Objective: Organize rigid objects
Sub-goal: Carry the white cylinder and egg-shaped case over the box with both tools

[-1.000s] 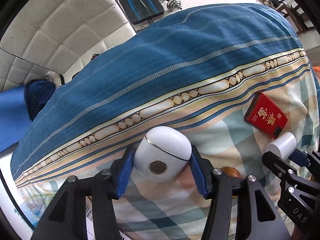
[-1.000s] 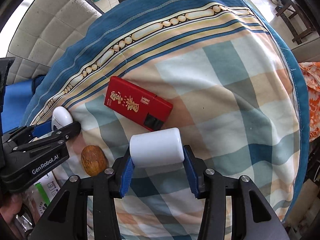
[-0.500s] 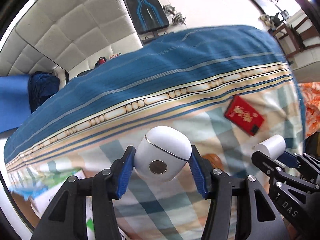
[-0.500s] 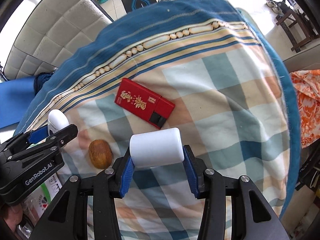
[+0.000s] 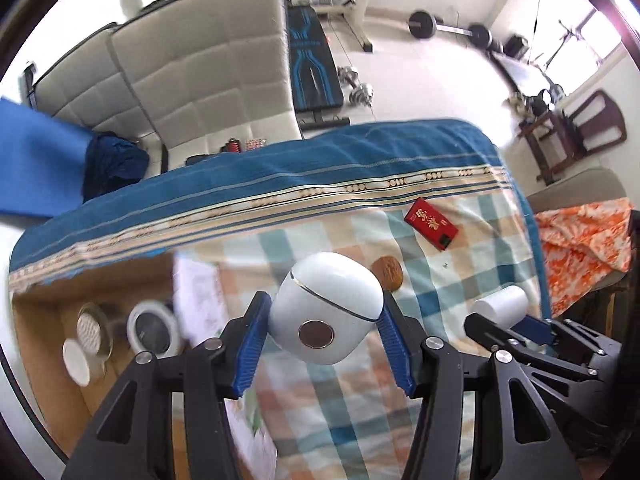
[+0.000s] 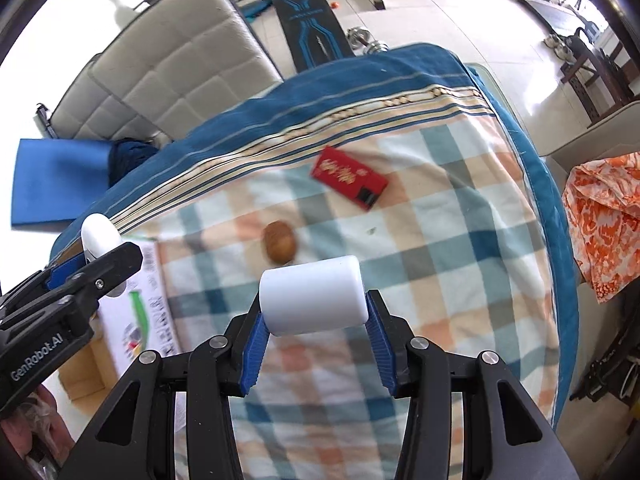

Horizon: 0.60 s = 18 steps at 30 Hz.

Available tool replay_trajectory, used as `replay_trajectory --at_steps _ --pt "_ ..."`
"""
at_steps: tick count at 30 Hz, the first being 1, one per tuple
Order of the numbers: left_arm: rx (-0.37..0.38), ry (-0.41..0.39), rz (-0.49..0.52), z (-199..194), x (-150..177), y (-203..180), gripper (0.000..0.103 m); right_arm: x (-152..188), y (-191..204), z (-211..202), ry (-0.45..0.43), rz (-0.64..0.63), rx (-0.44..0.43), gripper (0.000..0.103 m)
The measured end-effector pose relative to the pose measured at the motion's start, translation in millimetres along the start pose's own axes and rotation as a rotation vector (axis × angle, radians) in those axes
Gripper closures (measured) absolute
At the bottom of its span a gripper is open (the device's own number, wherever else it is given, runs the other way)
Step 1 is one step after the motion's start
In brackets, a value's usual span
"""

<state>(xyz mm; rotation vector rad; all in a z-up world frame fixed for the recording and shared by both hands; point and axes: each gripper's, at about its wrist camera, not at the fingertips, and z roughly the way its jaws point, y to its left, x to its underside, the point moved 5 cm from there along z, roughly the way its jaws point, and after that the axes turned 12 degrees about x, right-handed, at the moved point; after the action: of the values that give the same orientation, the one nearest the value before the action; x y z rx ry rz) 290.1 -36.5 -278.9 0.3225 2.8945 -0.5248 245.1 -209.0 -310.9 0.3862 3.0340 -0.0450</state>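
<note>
**Both Grippers Loaded Above the Checked Bedspread**

The left gripper [image 5: 324, 336] holds a white rounded case [image 5: 326, 314] between its blue pads [image 5: 250, 346]; the jaws are pinched against its two sides. The case carries a thin metallic seam and a round metal disc on the face turned toward the camera. It is held clear of the bedspread [image 5: 460, 276], above the fabric edge next to an open cardboard box [image 5: 44, 364]. Inside the box lie several round items (a dark disc with a white rim, a perforated metal lid and a white cap; detail is blurred).

The right gripper [image 6: 314, 338] holds a white cylinder [image 6: 314, 296] lying crosswise, jaws pinched on its two flat ends. It is also off the surface.

On the checked part of the bedspread rest a red flat box with gold characters [image 6: 348, 178] and a brown oval object [image 6: 280, 242], apart from each other. The oval object lies just beyond the cylinder in the right wrist view. A printed carton flap [image 6: 140, 312] lies at the left edge of the fabric.
</note>
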Motion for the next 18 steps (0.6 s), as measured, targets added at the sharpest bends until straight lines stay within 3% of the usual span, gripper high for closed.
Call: replay_trajectory --at_steps 9,18 --pt "0.014 -0.108 -0.083 -81.1 61.8 53.0 0.052 54.4 84.5 -52.5 -0.063 -0.115 -0.086 0.055" --pt "-0.048 -0.162 -0.241 -134.7 131.4 160.3 0.052 110.9 210.0 -56.4 -0.057 -0.282 -0.119 0.055"
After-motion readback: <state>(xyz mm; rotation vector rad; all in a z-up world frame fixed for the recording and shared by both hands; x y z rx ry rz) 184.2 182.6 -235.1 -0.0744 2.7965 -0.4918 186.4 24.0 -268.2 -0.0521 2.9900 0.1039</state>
